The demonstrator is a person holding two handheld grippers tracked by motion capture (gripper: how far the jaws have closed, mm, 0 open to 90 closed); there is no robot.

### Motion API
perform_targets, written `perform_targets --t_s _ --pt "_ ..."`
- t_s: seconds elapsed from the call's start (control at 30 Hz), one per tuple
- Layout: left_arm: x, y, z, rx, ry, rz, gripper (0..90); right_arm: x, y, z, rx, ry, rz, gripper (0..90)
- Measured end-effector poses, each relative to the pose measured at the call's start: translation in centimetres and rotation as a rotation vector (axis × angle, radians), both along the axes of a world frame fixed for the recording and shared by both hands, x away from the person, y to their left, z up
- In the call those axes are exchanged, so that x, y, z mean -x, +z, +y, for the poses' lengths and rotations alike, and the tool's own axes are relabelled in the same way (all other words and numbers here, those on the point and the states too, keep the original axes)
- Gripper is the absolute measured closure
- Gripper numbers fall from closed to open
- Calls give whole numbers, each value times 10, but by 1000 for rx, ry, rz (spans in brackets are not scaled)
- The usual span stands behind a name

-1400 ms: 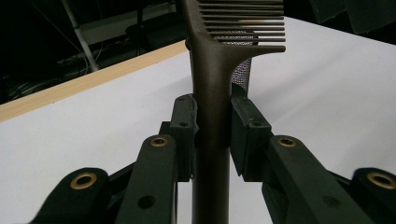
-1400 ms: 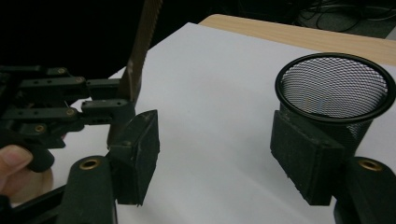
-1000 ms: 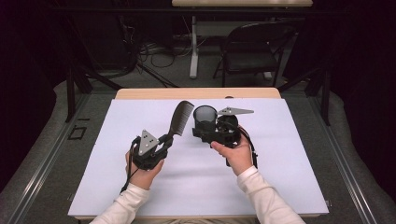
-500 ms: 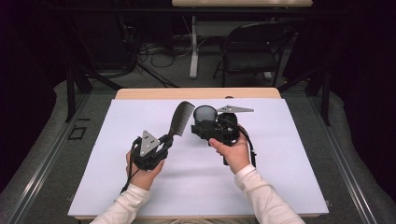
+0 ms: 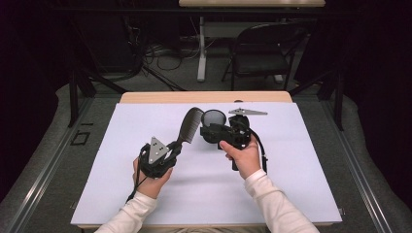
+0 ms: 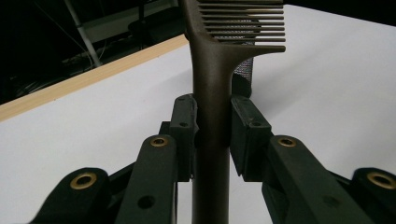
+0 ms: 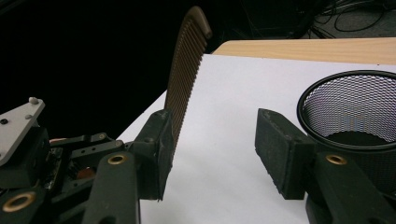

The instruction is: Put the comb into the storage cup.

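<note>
Two grippers: left gripper [image 5: 171, 148] clamped on comb [image 5: 190, 124] (handle), right gripper [image 7: 212, 154] jaws apart, closing, nothing between.

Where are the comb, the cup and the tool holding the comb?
comb [image 5: 189, 127]: high view, on its toothed part.
cup [image 7: 348, 107]: right gripper view, on its mesh inner wall.
left tool [image 6: 212, 135]: left gripper view, midway between the two pads pressing on the comb's handle.
</note>
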State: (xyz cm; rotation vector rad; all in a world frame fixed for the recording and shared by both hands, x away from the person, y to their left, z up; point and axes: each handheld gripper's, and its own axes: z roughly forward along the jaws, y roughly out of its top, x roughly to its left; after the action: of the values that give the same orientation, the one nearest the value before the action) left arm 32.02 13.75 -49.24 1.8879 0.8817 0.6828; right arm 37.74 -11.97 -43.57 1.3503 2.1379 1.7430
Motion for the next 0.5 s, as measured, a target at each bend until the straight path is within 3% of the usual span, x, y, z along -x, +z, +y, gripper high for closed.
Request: perform_targets --t_s 0.5 --pt "7 -6 -13 -29 -45 2 728 -3 -1 -2 -11 -9 7 532"
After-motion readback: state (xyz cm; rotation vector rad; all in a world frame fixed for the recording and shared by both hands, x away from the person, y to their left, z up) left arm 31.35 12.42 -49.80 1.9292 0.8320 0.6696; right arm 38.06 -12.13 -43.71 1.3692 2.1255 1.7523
